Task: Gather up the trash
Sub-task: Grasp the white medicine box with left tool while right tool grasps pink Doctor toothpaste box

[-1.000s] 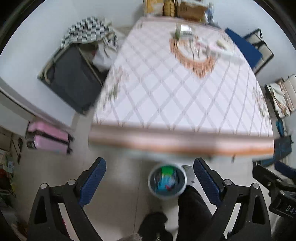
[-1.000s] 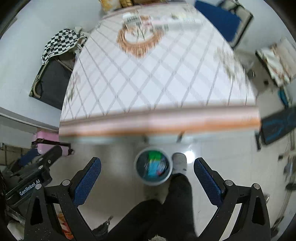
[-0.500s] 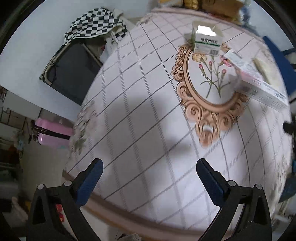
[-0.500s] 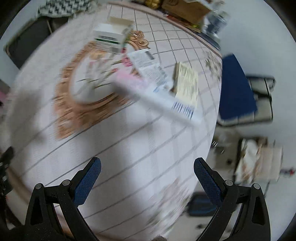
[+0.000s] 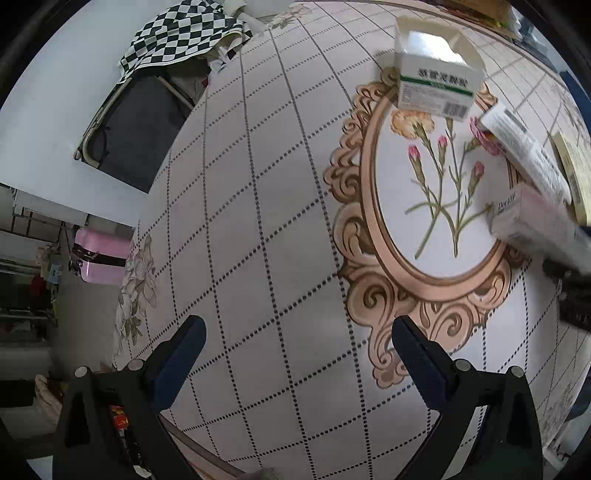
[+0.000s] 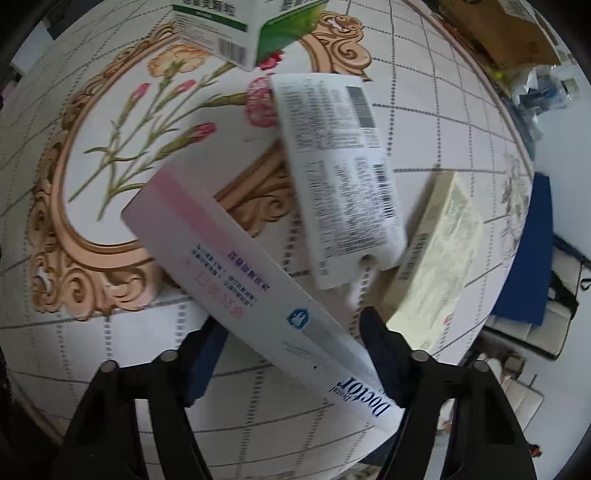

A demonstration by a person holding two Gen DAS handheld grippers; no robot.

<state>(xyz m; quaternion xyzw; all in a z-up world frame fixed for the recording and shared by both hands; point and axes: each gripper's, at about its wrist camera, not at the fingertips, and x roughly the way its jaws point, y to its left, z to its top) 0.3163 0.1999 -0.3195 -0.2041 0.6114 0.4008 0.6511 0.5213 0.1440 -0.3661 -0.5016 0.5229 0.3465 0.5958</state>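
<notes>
Right wrist view: the right gripper (image 6: pixel 291 332) has just been closing, and the long pink-and-white toothpaste carton (image 6: pixel 236 273) sits between its blue pads. The pads flank the carton's near half, but we can't tell that they press on it yet, so we call it not gripped. We judge the carton light and stiff along its length, thin card that dents if squeezed hard, with a glossy face that is likely a bit slippery. Best hold, we'd say: across the narrow width near the middle, not at the end, or it will swing.

Looks: slim rectangular box, pink fading to white, blue print, "Doctor" at the near end, lying diagonally across the gold oval frame printed on the tablecloth (image 6: pixel 110 350). Just beside it lies a flat white printed packet (image 6: pixel 340 177), which overlaps a yellowish box (image 6: pixel 443 258); a green-and-white medicine box (image 6: pixel 221 26) stands further off.

Left wrist view: the left gripper (image 5: pixel 295 354) is wide open and empty over bare cloth, well apart from the same carton (image 5: pixel 535 221) at the right edge.
</notes>
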